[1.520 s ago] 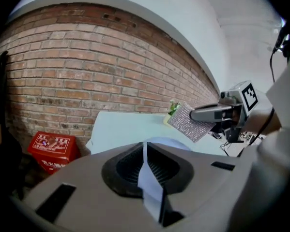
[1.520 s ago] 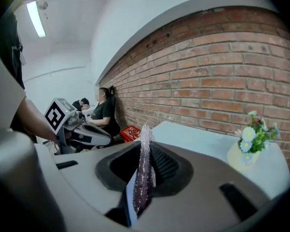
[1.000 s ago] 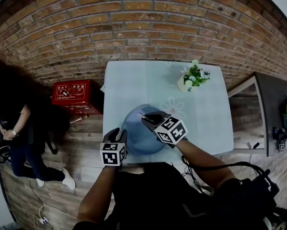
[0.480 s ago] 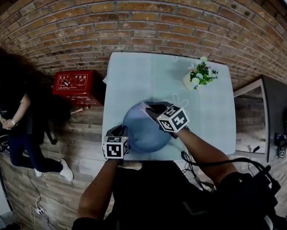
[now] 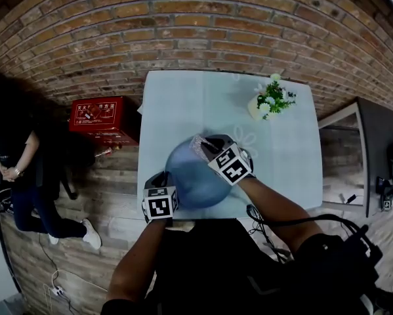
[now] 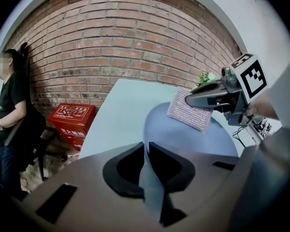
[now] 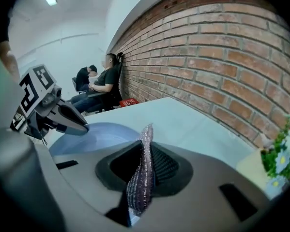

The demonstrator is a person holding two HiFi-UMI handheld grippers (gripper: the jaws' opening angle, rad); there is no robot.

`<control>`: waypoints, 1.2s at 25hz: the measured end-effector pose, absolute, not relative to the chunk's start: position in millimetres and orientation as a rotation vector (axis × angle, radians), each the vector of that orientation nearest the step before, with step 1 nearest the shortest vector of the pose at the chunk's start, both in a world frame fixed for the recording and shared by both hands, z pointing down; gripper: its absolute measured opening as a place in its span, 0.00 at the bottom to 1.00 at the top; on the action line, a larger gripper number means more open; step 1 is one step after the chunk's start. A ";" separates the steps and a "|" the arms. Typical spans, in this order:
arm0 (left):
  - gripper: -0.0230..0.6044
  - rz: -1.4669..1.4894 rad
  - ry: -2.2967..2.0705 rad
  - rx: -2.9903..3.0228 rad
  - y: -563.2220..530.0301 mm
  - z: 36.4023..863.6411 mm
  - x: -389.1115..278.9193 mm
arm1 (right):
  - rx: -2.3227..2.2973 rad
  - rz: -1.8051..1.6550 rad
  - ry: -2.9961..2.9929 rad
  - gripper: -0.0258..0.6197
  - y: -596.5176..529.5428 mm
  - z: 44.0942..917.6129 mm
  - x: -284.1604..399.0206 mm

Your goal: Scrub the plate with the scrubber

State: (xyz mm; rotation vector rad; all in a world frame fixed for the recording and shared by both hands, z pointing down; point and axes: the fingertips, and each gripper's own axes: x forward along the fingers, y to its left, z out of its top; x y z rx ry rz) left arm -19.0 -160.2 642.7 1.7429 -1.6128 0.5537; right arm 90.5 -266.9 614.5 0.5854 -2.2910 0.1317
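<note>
A blue plate [image 5: 191, 176] lies on the pale table [image 5: 176, 104], near its front edge. My left gripper [image 5: 166, 181] grips the plate's near left rim [image 6: 147, 163]; its jaws have just been closing, and the rim now sits tight between the pads. My right gripper [image 5: 200, 143] is shut on a silver glittery scrubber [image 7: 141, 178], which stands upright between its pads. In the left gripper view, the scrubber [image 6: 190, 115] hangs over the plate's far side [image 6: 193, 139], at or just above its surface. The right gripper view shows the left gripper [image 7: 82, 126] at the plate's edge [image 7: 94, 133].
A white pot of flowers [image 5: 268, 104] stands at the table's far right corner. Left of the table, a red box [image 5: 101, 120] sits on the floor, and a person [image 5: 12, 156] sits further left. A brick wall runs behind. To the right is a dark cabinet [image 5: 373, 143].
The left jaws have closed onto the plate's rim. The right gripper has carried the scrubber a little further over the plate, towards its far rim, and has rolled.
</note>
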 end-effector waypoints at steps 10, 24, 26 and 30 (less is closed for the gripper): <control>0.10 0.549 -1.620 1.750 -160.9 643.6 -19.9 | 0.682 -0.046 -2.180 0.15 -275.0 618.4 109.9; 0.11 0.515 -1.577 1.768 -160.9 644.0 -20.0 | 0.891 -0.011 -2.042 0.15 -271.3 619.1 148.6; 0.11 0.509 -1.554 1.785 -160.3 643.8 -19.0 | 0.925 0.010 -2.021 0.15 -269.3 619.2 155.0; 0.11 0.534 -1.518 1.826 -159.7 643.6 -16.2 | 0.995 0.062 -1.975 0.15 -263.9 619.8 166.1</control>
